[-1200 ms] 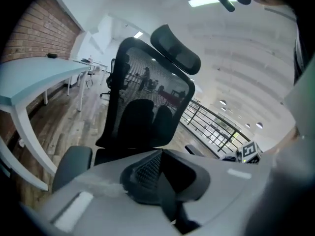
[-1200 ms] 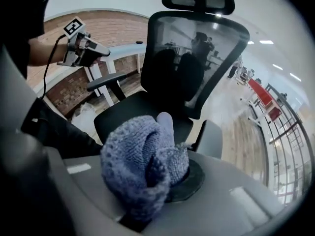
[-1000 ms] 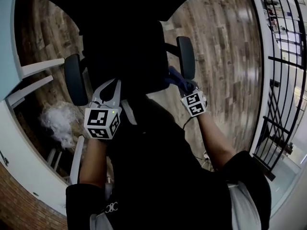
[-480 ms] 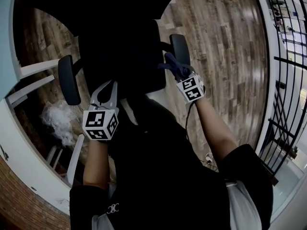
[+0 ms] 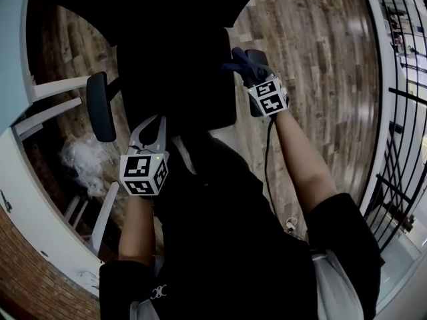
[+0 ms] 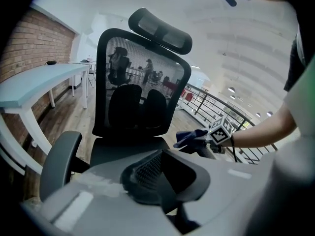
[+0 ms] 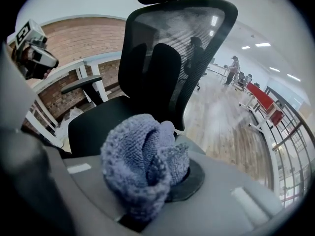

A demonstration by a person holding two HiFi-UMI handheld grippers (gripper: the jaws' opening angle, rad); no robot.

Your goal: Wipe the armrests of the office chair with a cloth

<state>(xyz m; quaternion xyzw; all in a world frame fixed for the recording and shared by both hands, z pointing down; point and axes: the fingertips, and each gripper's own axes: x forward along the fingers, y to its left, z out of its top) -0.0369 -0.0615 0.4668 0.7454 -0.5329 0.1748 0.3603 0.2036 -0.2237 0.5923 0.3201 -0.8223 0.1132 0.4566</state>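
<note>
Standing next to this: the right gripper (image 5: 252,75) has its jaws clamped on a bunched bluish knit cloth (image 7: 142,166), up at the office chair's (image 6: 142,82) armrest on the person's right (image 5: 259,57). The left gripper (image 5: 151,127) hangs by the seat front, jaws apart and empty, near the other armrest (image 5: 100,105).

Wood floor (image 5: 313,59) w/ office chair (image 5: 177,79), desk (image 6: 34,85), crumpled plastic (image 5: 83,162) on it.
</note>
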